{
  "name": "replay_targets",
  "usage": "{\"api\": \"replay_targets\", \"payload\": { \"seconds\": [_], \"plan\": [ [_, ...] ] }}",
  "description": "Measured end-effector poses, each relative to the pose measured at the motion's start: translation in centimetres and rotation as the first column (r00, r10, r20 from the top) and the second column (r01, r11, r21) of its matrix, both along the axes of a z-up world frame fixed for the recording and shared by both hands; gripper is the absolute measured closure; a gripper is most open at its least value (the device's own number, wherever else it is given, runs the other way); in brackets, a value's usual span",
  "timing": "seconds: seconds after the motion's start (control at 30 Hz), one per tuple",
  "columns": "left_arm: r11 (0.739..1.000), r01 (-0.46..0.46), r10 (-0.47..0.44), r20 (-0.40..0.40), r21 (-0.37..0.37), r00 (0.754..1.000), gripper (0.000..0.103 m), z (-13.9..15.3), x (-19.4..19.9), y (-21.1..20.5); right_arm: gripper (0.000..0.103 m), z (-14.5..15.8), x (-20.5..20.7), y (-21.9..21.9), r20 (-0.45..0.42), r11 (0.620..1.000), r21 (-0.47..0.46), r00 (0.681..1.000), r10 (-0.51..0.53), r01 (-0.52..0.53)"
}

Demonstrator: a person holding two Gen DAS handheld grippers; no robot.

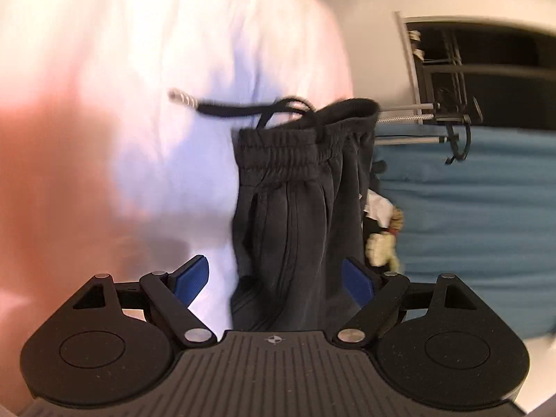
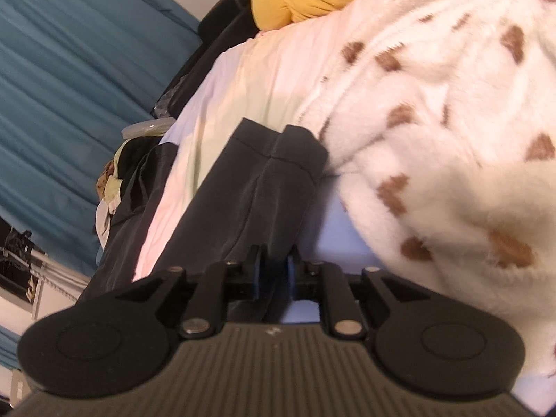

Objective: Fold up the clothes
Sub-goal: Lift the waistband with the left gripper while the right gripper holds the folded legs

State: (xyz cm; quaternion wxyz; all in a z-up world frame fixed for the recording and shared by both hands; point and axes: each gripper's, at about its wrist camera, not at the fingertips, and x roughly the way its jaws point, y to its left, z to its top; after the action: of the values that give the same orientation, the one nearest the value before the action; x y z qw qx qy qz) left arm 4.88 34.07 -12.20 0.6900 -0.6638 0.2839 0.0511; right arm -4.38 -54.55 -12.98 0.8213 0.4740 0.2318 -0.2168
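My left gripper (image 1: 274,276) is spread wide, its blue ribbed pads (image 1: 191,279) either side of soft black cotton shorts (image 1: 299,194) with a gathered elastic waistband and a metal-tipped drawstring (image 1: 222,107). The shorts lie on the smooth white bedsheet (image 1: 139,69). My right gripper (image 2: 274,271) pinches their hemmed leg end (tightly), beside a fluffy cream blanket with brown spots (image 2: 451,104) on that sheet.

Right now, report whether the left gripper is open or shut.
Open: the left gripper has its blue pads spread wide, dark drawstring sweatpants lying between them.
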Motion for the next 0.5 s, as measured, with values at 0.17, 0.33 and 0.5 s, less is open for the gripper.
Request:
{"api": "replay_targets", "payload": {
  "seconds": [0.17,0.33,0.5],
  "plan": [
    [0.991,0.020,-0.017,-0.028,0.133,0.999,0.020,-1.8,6.6,0.9,0.081,0.7,0.4,0.2,-0.003,0.998,-0.053,1.000,-0.014,0.014],
    [0.938,0.062,-0.036,-0.083,0.340,0.996,0.042,0.1,9.5,-0.8,0.084,2.1,0.9,0.8,0.070,0.994,-0.105,0.997,-0.016,0.023],
    [0.873,0.080,-0.074,-0.032,0.480,0.997,0.078,4.5,7.7,-1.2,0.099,5.7,2.6,2.1,0.164,0.972,-0.229,0.983,0.081,-0.042]
  ]
}}
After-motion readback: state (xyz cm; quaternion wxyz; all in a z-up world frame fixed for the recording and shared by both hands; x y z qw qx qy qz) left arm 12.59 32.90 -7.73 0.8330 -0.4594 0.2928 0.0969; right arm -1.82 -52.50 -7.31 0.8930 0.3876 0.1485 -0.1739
